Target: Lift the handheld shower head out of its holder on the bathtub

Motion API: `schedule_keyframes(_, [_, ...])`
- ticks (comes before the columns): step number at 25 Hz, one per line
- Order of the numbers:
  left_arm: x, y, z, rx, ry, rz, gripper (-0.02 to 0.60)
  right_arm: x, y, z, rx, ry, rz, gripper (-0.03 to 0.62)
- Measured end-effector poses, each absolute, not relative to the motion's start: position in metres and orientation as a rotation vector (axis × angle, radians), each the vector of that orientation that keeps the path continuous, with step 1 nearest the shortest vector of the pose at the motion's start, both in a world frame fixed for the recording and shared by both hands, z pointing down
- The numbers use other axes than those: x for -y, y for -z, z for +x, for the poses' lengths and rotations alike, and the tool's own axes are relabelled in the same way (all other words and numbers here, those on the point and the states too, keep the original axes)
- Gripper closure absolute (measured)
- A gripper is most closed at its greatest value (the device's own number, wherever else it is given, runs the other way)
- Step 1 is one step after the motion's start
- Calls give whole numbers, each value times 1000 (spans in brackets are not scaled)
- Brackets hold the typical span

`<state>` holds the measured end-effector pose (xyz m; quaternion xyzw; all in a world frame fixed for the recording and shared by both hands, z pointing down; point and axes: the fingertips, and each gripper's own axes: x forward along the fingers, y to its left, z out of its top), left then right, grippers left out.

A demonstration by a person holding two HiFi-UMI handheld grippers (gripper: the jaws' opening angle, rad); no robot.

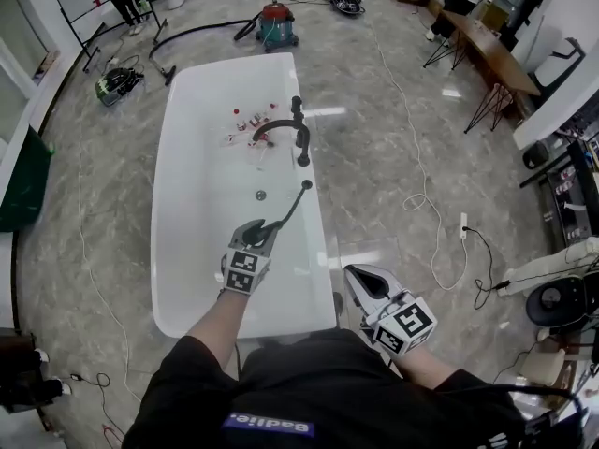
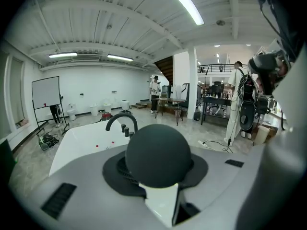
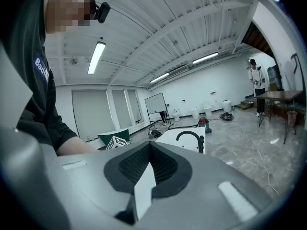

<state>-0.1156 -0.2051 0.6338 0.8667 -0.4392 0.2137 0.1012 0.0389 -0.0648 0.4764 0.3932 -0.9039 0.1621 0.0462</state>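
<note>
The black handheld shower head (image 1: pixel 286 210) slants over the white bathtub (image 1: pixel 187 166), its far tip close to the right rim just below the faucet (image 1: pixel 281 127). My left gripper (image 1: pixel 256 238) is shut on its near end. In the left gripper view that end shows as a dark round knob (image 2: pixel 158 152) clamped in the left gripper (image 2: pixel 159 174), with the tub (image 2: pixel 81 143) and faucet (image 2: pixel 120 121) beyond. The right gripper (image 1: pixel 361 277) hangs shut and empty off the tub's near right corner. The right gripper view shows the right gripper (image 3: pixel 147 172) holding nothing.
Small red and white items (image 1: pixel 251 120) and a drain (image 1: pixel 261 195) lie in the tub. A red and teal vacuum (image 1: pixel 277 24) stands beyond the tub's far end. White cables (image 1: pixel 421 195) run over the marble floor at the right, and tables (image 1: pixel 487 54) stand far right.
</note>
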Motion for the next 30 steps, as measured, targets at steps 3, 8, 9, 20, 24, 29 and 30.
schedule_keyframes(3, [195, -624, -122, 1306, -600, 2567, 453, 63, -473, 31, 2762, -485, 1180, 592])
schedule_keyframes(8, [179, -605, -139, 1322, -555, 2568, 453, 63, -467, 8, 2772, -471, 1133, 592])
schedule_keyframes(9, [174, -601, -143, 1328, -541, 2562, 453, 63, -466, 3, 2775, -468, 1124, 592])
schedule_keyframes(20, [136, -561, -168, 1355, -472, 2529, 453, 65, -451, -17, 2805, -447, 1121, 592])
schedule_keyframes(24, [126, -546, -170, 1340, -469, 2554, 453, 66, -447, -21, 2813, -436, 1126, 592])
schedule_keyframes(29, [116, -523, -170, 1310, -462, 2585, 453, 65, -442, -26, 2812, -430, 1114, 592])
schedule_keyframes(30, [114, -518, -170, 1306, -456, 2593, 453, 65, -442, -27, 2811, -431, 1111, 592])
